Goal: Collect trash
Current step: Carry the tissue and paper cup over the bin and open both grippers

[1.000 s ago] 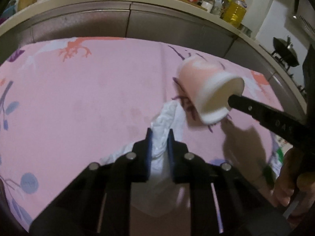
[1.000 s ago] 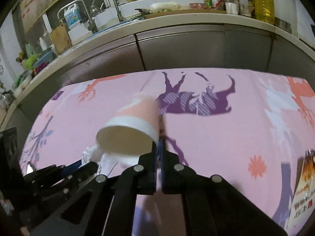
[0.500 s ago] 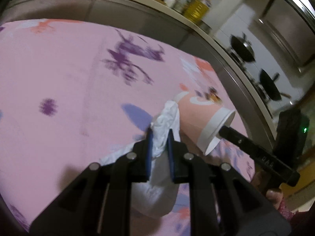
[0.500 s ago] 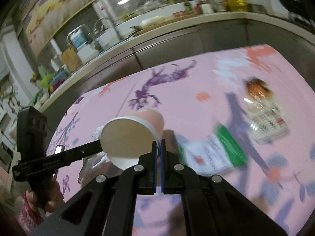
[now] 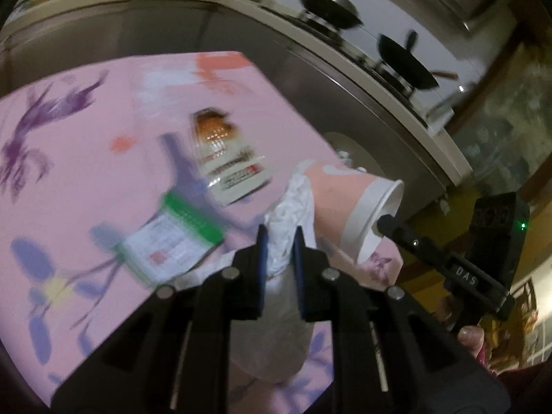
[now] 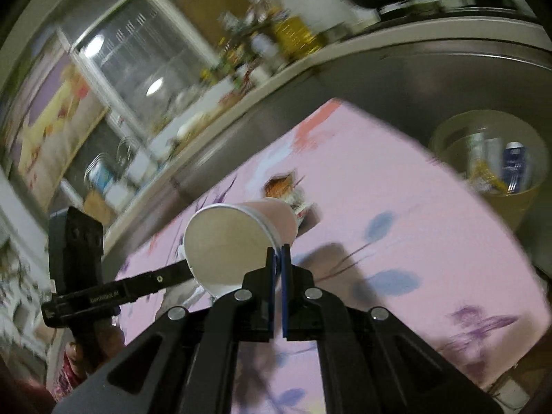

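My left gripper [image 5: 280, 233] is shut on a crumpled white tissue [image 5: 293, 207] and holds it above the pink tablecloth [image 5: 86, 172]. My right gripper [image 6: 278, 251] is shut on the rim of a pink and white paper cup [image 6: 238, 238], held on its side in the air. In the left wrist view the cup [image 5: 348, 207] hangs just right of the tissue. Two flat wrappers lie on the cloth: a green and white one [image 5: 176, 238] and an orange and white one [image 5: 224, 158]. A round bin [image 6: 490, 162] with trash in it stands past the table's right edge.
The table sits close to a steel kitchen counter [image 5: 345, 79] with woks [image 5: 403, 65] on a stove. Bottles and jars [image 6: 276, 45] line the counter farther along. The other gripper's body [image 6: 76, 269] shows at the left of the right wrist view.
Both grippers have swung to the right with their loads still held. The wrappers, the table's right edge and the bin have come into view.
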